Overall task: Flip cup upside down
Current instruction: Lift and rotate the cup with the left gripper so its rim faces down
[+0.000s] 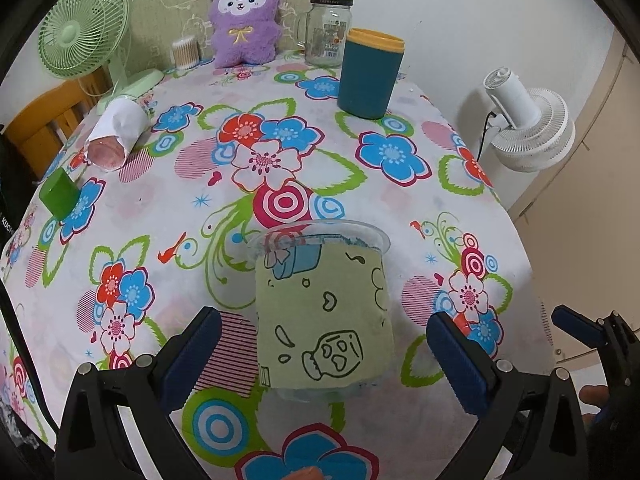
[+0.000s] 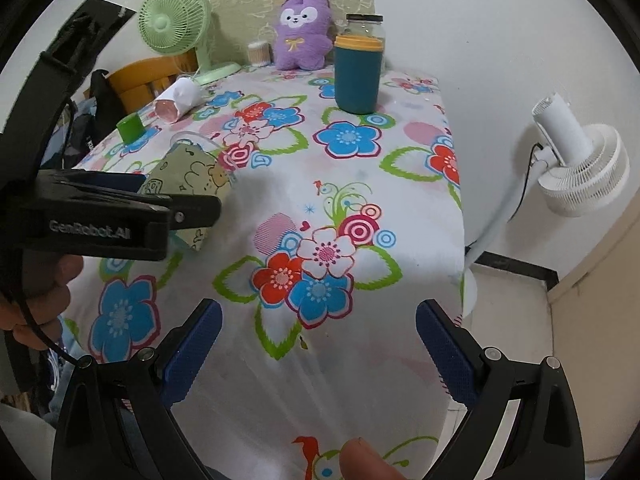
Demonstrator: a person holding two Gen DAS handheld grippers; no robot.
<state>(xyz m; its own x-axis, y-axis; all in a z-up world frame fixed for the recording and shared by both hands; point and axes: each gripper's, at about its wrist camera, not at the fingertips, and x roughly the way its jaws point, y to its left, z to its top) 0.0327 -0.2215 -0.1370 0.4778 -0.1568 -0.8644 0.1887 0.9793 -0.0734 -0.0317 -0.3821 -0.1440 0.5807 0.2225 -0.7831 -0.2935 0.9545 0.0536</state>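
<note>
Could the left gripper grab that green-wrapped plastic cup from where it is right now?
Probably yes. The left gripper is open, and the cup sits between its fingers with a gap on each side. Nothing lies between them, and the right gripper is off to the side.

We see a clear plastic cup (image 1: 326, 304) in a matt green printed paper sleeve, on a worktop under smooth floral cloth (image 1: 168, 216); behind, a fuzzy purple plush toy (image 1: 243, 20) and glossy glass jar (image 1: 327, 32).
</note>
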